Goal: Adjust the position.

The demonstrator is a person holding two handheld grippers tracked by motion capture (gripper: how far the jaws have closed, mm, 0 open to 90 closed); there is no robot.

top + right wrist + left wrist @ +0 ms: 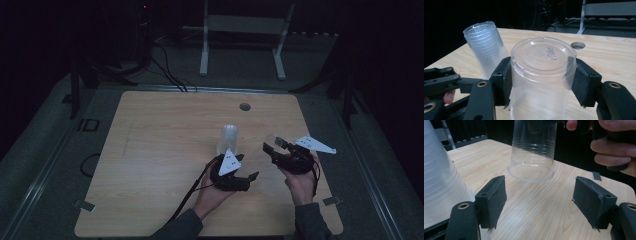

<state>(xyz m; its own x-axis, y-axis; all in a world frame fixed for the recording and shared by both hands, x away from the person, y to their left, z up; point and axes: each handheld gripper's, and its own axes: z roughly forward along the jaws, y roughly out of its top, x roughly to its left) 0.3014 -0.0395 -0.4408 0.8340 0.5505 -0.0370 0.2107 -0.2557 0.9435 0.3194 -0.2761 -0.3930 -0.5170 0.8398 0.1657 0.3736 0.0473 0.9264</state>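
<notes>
A clear plastic cup (541,65) hangs upside down, its rim (531,173) a little above the wooden table (160,150). My right gripper (541,82) is shut on it, one pad on each side of its wall. In the high view that gripper (274,146) is at the right, with the faint cup (261,151) to its left. A frosted stack of nested cups (229,139) stands upside down on the table, close to my left gripper (244,171). My left gripper (544,200) is open with only bare wood between its pads, and the stack (439,177) is just outside its left jaw.
A round cable hole (244,106) sits in the table's far middle. Beyond the table stands a white metal frame (242,25), with cables (165,70) on the dark floor. Small metal clips (84,205) mark the front corners. The surroundings are dim.
</notes>
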